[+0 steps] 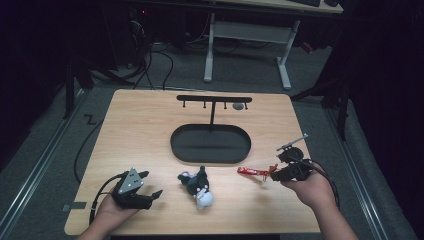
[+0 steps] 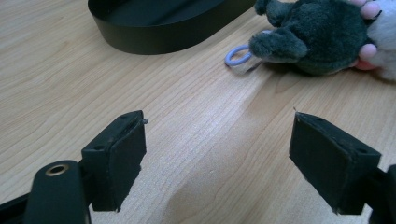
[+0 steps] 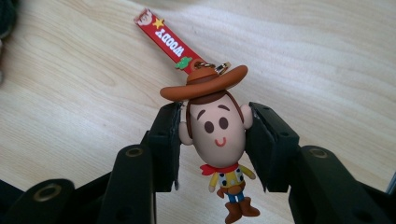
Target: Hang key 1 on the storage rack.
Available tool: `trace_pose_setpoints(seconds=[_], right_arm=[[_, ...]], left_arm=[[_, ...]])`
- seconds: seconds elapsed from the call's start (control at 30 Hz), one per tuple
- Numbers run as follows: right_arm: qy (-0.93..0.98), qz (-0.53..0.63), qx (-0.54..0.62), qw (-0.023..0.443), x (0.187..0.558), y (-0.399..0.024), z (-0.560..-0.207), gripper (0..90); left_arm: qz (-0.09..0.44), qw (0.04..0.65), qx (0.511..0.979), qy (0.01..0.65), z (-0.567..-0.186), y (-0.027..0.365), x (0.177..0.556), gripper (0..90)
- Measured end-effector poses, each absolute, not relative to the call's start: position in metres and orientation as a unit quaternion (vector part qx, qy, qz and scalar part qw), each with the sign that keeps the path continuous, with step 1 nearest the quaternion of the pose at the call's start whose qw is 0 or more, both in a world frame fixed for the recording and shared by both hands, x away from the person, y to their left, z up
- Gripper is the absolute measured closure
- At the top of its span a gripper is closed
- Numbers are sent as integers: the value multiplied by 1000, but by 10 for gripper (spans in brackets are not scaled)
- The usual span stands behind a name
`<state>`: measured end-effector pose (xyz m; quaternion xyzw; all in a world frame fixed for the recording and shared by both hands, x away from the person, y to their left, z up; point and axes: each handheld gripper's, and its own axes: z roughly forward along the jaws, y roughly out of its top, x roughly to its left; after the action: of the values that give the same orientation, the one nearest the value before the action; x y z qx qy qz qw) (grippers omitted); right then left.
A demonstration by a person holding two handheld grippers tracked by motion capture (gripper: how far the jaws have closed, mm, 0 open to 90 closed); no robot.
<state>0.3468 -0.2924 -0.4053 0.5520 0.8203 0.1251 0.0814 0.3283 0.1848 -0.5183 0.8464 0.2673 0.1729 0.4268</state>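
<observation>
High view: worktop (image 1: 150, 125) lit from overhead, surroundings near black, image soft and low-res. Both gripper views are bright and sharp on the wood grain; soft shadows, nearest gripper parts slightly defocused.

Bare tabletop (image 1: 140, 135) is left open along the left side, from the near edge to the far edge. The middle is blocked by the black oval tray (image 1: 210, 144) and the hook stand (image 1: 214, 100) rising from it. Nearer, a narrow passage is left between the plush toy (image 1: 196, 186) and the red strap (image 1: 252, 172), while open wood lies between the left gripper (image 2: 217, 158) pads.
</observation>
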Motion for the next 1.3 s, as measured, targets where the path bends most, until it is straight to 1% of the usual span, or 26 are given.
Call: trace_pose_setpoints(seconds=[0.23, 0.43, 0.8, 1.07, 1.3], right_arm=[[817, 139, 552, 90, 352, -287, -390, 570], [818, 143, 550, 89, 356, -282, -381, 569], [820, 157, 543, 91, 367, -271, -354, 569], [819, 160, 542, 105, 379, -267, -332, 569], [818, 158, 545, 96, 392, -264, -320, 568]], left_arm=[[173, 428, 846, 267, -518, 185, 328, 191], [173, 427, 846, 267, -518, 185, 328, 191], [172, 425, 848, 267, -519, 185, 328, 191], [172, 425, 848, 266, -519, 184, 328, 191], [169, 424, 850, 264, -519, 184, 328, 191]])
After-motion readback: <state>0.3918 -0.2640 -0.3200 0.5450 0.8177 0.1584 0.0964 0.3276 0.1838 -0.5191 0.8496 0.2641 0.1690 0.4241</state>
